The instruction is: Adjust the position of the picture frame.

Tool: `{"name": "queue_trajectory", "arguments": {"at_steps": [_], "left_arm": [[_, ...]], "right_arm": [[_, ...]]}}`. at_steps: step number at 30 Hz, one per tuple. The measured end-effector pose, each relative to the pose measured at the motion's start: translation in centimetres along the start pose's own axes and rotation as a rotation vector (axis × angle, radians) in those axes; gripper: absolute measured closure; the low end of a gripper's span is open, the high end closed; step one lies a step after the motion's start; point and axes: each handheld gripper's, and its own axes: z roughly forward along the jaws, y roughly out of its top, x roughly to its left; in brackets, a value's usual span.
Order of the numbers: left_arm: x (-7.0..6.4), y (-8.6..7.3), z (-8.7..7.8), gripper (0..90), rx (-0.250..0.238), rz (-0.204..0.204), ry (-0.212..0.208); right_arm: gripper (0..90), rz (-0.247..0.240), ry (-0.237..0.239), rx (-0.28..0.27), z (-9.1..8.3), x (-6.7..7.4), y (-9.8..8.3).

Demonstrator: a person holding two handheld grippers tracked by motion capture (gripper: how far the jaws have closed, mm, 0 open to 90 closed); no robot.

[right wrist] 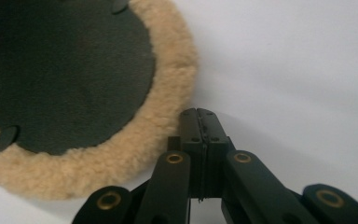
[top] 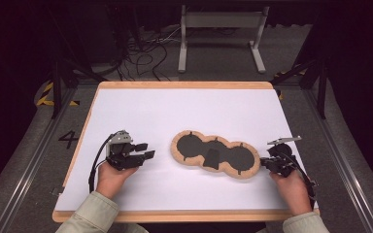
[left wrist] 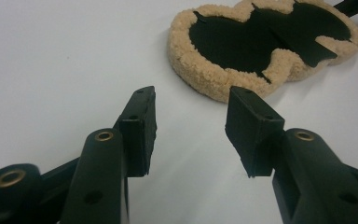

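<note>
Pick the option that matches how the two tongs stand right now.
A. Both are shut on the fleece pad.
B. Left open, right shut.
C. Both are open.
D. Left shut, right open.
B: the left tongs show a wide gap between their jaws over the white table, while the right tongs have their jaws pressed together beside the fleece pad, with nothing between them.

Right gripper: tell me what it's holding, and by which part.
Nothing. The right gripper has its jaws shut together with nothing between them, beside the fleece edge of the pad. The left gripper is open, also holding nothing.
</note>
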Motion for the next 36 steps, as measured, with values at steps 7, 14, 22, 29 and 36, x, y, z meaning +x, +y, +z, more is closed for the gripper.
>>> {"name": "queue_trajectory", "arguments": {"at_steps": [7, 14, 22, 29, 36], "left_arm": [[0.0, 0.0, 0.0, 53.2, 0.004, 0.001, 0.006], [0.1, -0.2, -0.3, 53.2, 0.003, -0.002, 0.014], [0.4, -0.6, -0.9, 53.3, -0.009, -0.012, 0.024], [0.5, -0.7, -1.1, 53.6, -0.014, -0.027, 0.030], [0.3, -0.6, -1.0, 54.0, -0.012, -0.021, 0.028]], "right_arm": [[90.0, -0.003, -0.024, 0.002, 0.5, 0.8, 0.6], [90.0, -0.054, 0.006, -0.010, 1.9, 2.7, 2.4], [90.0, -0.152, 0.031, -0.007, 3.7, 5.8, 5.2], [90.0, -0.195, 0.152, -0.088, 1.0, 5.8, 4.7], [90.0, -0.355, 0.286, -0.069, 0.0, 9.1, 4.0]]}}
